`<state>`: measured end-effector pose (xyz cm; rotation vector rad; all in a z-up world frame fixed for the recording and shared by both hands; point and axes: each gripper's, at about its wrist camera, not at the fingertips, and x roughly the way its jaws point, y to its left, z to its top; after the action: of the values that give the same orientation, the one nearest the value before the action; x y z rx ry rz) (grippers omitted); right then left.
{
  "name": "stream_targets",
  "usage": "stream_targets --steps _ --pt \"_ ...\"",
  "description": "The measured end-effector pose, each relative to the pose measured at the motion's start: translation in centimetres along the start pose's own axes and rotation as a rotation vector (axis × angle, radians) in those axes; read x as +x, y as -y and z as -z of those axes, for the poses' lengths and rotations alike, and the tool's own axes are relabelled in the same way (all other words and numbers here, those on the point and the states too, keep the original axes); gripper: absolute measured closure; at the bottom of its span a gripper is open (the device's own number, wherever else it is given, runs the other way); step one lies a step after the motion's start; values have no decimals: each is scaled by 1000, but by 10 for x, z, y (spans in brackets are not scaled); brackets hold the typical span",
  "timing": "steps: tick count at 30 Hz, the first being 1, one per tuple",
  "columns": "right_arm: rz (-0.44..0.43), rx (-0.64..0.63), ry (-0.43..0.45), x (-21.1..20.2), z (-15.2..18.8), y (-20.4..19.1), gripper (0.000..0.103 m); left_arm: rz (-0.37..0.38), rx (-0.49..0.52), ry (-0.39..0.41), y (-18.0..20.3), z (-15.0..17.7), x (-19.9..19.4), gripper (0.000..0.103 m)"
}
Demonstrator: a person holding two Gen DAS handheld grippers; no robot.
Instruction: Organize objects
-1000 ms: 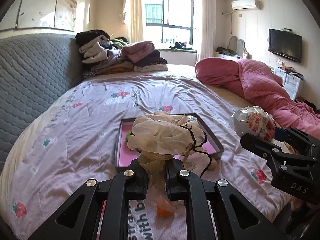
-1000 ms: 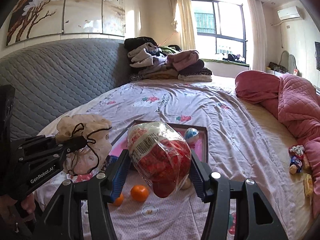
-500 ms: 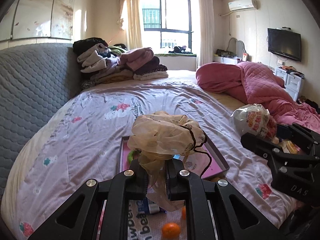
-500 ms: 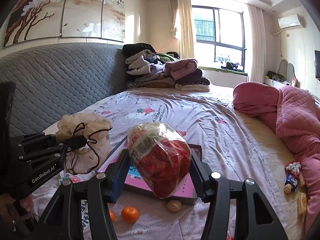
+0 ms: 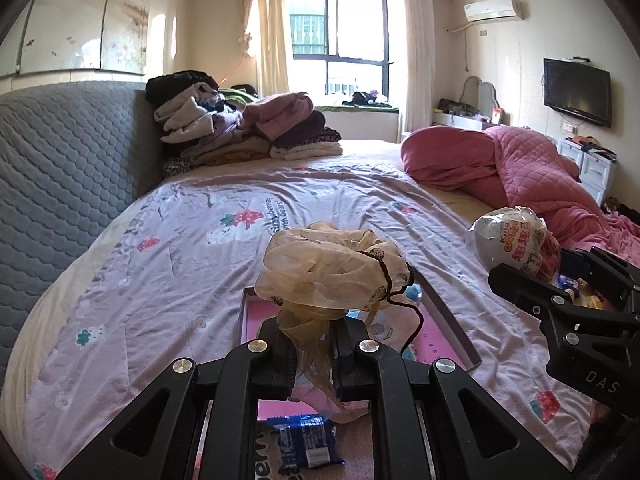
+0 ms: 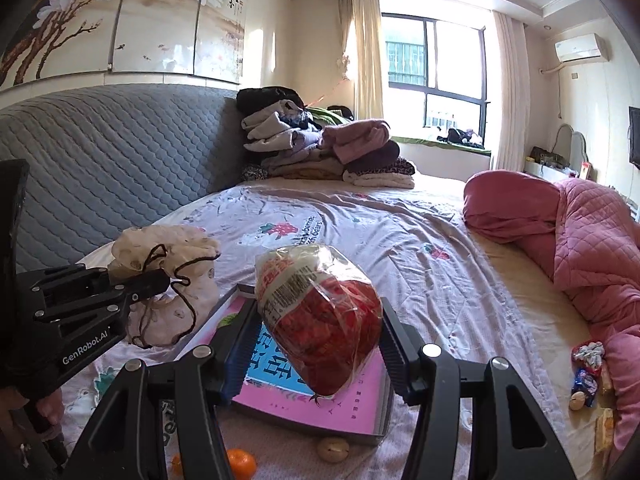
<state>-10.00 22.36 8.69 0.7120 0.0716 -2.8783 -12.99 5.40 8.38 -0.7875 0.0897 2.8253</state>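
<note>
My left gripper (image 5: 313,354) is shut on a crumpled beige sheer drawstring pouch (image 5: 332,272), held above the bed. The same pouch (image 6: 168,276) shows at the left of the right wrist view, with the left gripper (image 6: 154,280) clamped on it. My right gripper (image 6: 318,330) is shut on a clear bag of red snacks (image 6: 320,312), which also appears at the right of the left wrist view as the bag (image 5: 514,240). Below both lies a flat pink box (image 6: 280,392) with a grey rim (image 5: 448,332) on the lilac bedsheet.
A blue snack packet (image 5: 306,444) lies on the sheet under the left gripper. Oranges (image 6: 240,462) and a walnut (image 6: 333,448) sit before the box. More small snacks (image 6: 586,372) lie by the red quilt (image 6: 580,240). Folded clothes (image 6: 320,148) are stacked by the grey headboard (image 6: 100,172).
Both grippers have drawn back from the headboard with their loads still held. The pink box has slid lower in both views and the blue packet has come into sight.
</note>
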Motion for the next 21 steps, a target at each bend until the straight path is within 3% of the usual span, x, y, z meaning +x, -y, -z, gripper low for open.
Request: stream_targets --steps 21 --pt "5 20 -124 75 28 6 46 -10 -32 -125 -22 35 74 90"
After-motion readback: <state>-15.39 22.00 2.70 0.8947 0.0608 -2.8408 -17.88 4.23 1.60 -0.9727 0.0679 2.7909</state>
